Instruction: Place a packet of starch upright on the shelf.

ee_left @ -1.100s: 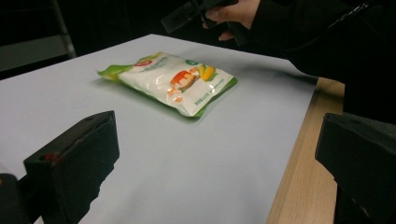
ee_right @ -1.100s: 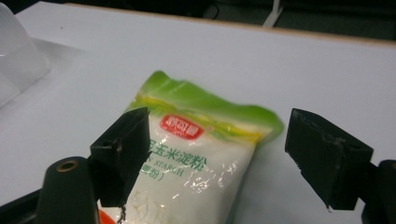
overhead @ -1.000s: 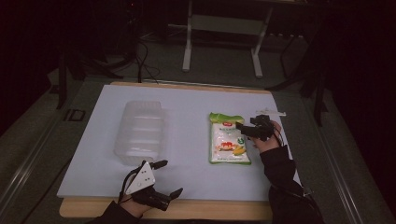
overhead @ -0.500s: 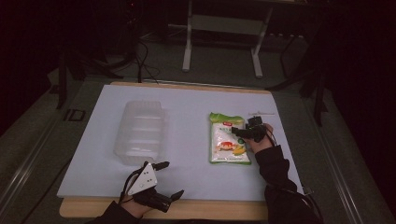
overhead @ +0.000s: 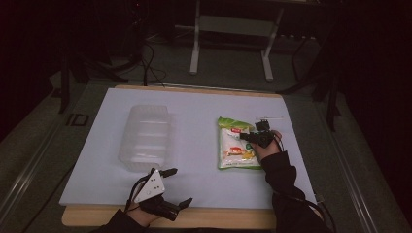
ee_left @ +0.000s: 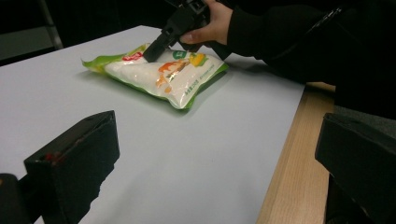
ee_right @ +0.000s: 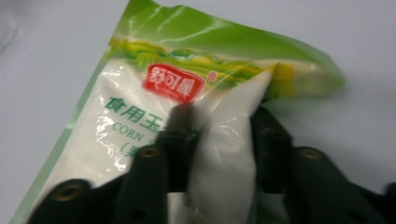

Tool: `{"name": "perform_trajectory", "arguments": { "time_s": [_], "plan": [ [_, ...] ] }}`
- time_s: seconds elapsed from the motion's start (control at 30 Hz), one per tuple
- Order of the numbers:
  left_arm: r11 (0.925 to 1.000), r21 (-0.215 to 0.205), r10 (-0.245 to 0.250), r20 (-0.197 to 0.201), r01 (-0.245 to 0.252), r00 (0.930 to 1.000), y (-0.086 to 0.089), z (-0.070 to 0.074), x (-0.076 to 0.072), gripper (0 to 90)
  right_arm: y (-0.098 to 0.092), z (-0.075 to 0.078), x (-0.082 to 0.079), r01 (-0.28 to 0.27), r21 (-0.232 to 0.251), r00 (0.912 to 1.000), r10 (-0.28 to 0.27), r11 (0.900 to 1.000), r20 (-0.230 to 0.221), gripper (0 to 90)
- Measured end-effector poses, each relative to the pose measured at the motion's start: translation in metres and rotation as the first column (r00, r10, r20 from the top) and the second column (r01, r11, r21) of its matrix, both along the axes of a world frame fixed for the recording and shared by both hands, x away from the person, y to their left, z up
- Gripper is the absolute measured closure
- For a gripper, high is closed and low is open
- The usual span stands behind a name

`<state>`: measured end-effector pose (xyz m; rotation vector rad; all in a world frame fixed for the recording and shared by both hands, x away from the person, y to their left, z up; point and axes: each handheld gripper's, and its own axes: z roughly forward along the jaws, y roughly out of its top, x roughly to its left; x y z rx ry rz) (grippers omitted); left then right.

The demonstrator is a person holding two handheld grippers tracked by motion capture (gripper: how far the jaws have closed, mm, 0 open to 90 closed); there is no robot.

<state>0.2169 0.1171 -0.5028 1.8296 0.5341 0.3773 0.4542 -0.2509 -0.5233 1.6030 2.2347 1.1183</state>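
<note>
Near the front edge of the surface, the left claw hangs apart, idle. Farther off by the right edge, the right claw has just been closing, pinching the starch bag; better squeeze firmly before lifting, that pouch sags.

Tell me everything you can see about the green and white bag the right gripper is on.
The corn starch bag is a glossy plastic pouch, green along its edges, clear over white powder, with a red logo, green print including "CORN" and an orange picture. It lies flat on the white table, right of centre. The right gripper has just been closing its jaws on the bag, pinching up a ridge of it between them. Nothing else touches it.
</note>
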Motion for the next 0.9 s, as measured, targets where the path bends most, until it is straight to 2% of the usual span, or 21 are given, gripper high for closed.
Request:
{"name": "perform_trajectory", "arguments": {
  "time_s": [0.1, 0.2, 0.27, 0.37, 0.53, 0.63, 0.77, 0.9],
  "plan": [
    [1.0, 0.003, 0.001, 0.002, -0.001, 1.0, 0.0, 0.0, 0.0, 0.9, 0.004, 0.005, -0.002, -0.018, -0.023, 0.9997, 0.018, 1.0, 0.016, 76.9],
    [1.0, -0.001, 0.009, 0.002, -0.009, 1.0, 0.001, 0.0, 0.0, 0.9, 0.008, 0.01, -0.005, -0.032, -0.063, 0.9986, 0.035, 0.997, 0.039, 80.1],
    [0.9999, -0.001, 0.012, 0.002, -0.012, 0.9999, 0.001, 0.001, 0.001, 0.9, 0.009, 0.013, -0.006, -0.04, -0.073, 0.9983, 0.043, 0.997, 0.04, 80.9],
    [0.9998, 0.003, 0.018, 0.001, -0.018, 0.9998, 0.002, 0.001, 0.001, 0.9, 0.01, 0.018, -0.008, -0.048, -0.075, 0.9978, 0.051, 0.996, 0.041, 81.6],
    [0.9996, 0.005, 0.027, -0.006, -0.027, 0.9996, 0.002, 0.001, 0.002, 0.9, 0.013, 0.033, -0.016, -0.07, -0.071, 0.9938, 0.076, 0.995, 0.081, 82.6],
    [0.9993, 0.009, 0.035, -0.008, -0.035, 0.9993, 0.002, 0.001, 0.002, 0.9, 0.013, 0.043, -0.022, -0.088, -0.064, 0.9898, 0.094, 0.994, 0.107, 83.2],
    [0.9986, 0.018, 0.05, -0.006, -0.05, 0.9987, 0.002, 0.002, 0.001, 0.9, 0.015, 0.053, -0.03, -0.113, -0.079, 0.9815, 0.124, 0.99, 0.146, 83.4],
    [0.9981, 0.023, 0.058, -0.014, -0.058, 0.9982, 0.002, 0.002, 0.002, 0.9, 0.016, 0.064, -0.038, -0.127, -0.052, 0.9761, 0.134, 0.991, 0.171, 84.3]
  ]
}}
